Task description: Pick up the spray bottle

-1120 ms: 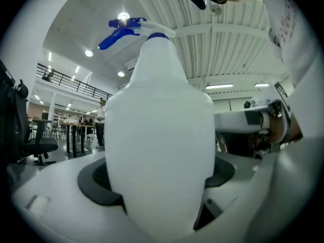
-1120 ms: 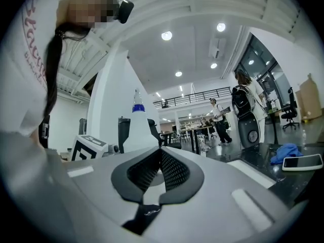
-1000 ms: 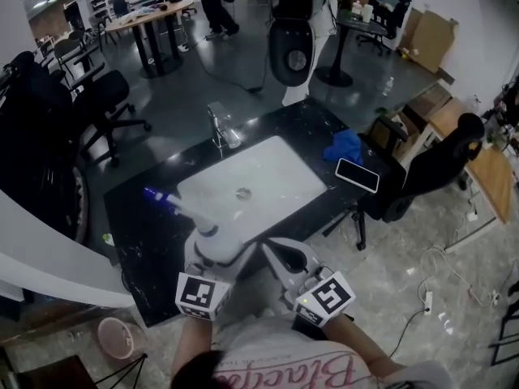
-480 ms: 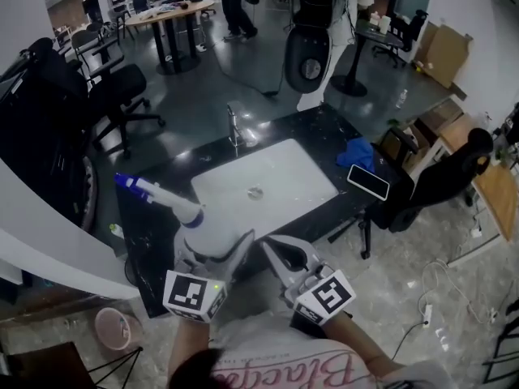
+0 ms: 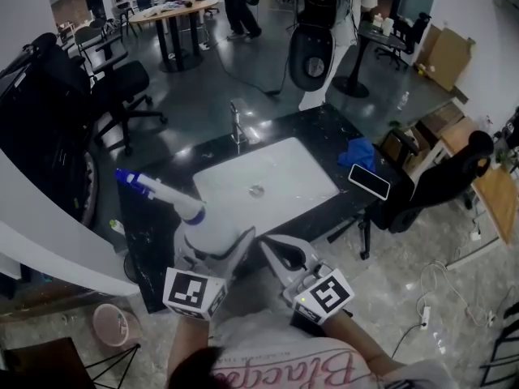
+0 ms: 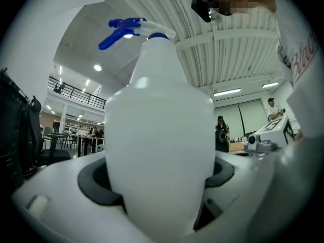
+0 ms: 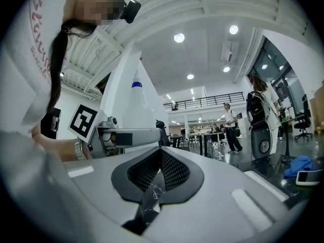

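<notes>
My left gripper (image 5: 212, 248) is shut on the body of a white spray bottle (image 5: 209, 229), held over the front edge of the black counter (image 5: 154, 233). The bottle's blue nozzle (image 5: 130, 181) points left and away. In the left gripper view the bottle (image 6: 159, 130) fills the space between both dark pads, with the blue trigger (image 6: 121, 29) at the top. My right gripper (image 5: 277, 256) hovers just right of the bottle, shut and empty. In the right gripper view its pads (image 7: 159, 178) meet, and the bottle (image 7: 132, 105) stands at the left.
A white sink basin (image 5: 268, 181) with a faucet (image 5: 236, 124) is set in the counter. A blue cloth (image 5: 357, 152) and a phone (image 5: 369, 181) lie at the counter's right end. Black office chairs (image 5: 442, 181) stand at both sides, and a pink bin (image 5: 109, 324) at lower left.
The bottle has risen off the sink's front rim in my left gripper and its nozzle has swung further left. My right gripper has stayed in place.
</notes>
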Available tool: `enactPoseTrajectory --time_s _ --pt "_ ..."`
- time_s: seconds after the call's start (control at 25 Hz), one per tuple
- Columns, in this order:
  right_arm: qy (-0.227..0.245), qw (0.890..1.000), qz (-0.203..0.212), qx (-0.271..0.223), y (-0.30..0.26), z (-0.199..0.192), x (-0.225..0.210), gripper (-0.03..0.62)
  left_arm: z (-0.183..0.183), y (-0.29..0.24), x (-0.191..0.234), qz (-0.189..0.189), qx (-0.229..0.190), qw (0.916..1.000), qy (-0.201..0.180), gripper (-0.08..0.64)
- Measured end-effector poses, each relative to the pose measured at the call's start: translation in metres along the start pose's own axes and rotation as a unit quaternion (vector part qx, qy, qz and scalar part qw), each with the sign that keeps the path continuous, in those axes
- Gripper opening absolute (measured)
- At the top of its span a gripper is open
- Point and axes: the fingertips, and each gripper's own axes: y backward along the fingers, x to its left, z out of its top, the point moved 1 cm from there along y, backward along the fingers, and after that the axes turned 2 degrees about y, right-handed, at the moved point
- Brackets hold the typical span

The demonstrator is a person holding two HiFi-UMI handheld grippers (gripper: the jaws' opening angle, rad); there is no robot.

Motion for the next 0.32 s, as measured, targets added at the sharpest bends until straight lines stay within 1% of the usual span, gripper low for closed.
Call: enactPoseTrajectory --time_s 0.32 --pt "0.001 1.0 0.013 -0.014 -0.0044 0.004 0.0089 0.0 -0.004 0.0045 0.0001 -0.005 0.003 1.0 0.004 0.426"
